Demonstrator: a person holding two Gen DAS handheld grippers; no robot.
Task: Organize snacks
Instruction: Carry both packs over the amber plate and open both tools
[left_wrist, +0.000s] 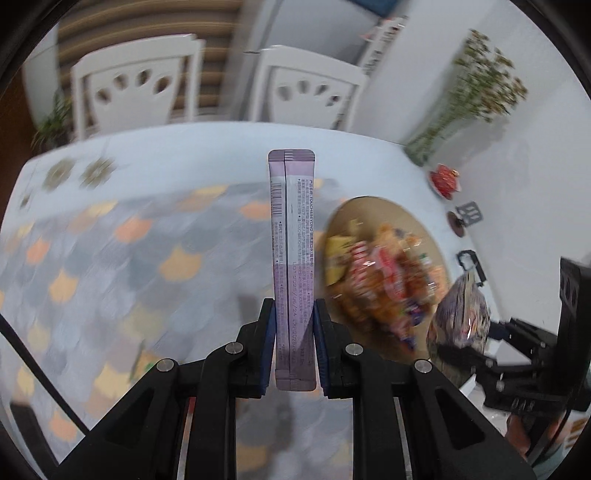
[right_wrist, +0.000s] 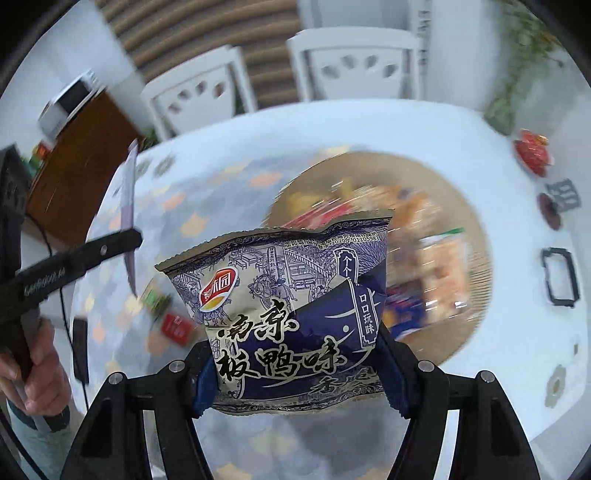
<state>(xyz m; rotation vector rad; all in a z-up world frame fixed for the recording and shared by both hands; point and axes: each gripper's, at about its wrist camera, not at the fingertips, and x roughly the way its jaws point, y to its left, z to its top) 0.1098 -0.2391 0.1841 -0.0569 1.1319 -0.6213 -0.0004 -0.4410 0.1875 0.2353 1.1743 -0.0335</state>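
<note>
The left claw (left_wrist: 294, 325) grips a stick (left_wrist: 291, 236), the right claw (right_wrist: 295, 365) a bag (right_wrist: 288, 306). Better lower both gently into the tray (right_wrist: 476, 258) before releasing.

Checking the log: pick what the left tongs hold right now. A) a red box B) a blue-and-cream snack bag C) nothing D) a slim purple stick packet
D: the left tongs are shut on the slim purple stick packet, which stands upright between the pads.
</note>
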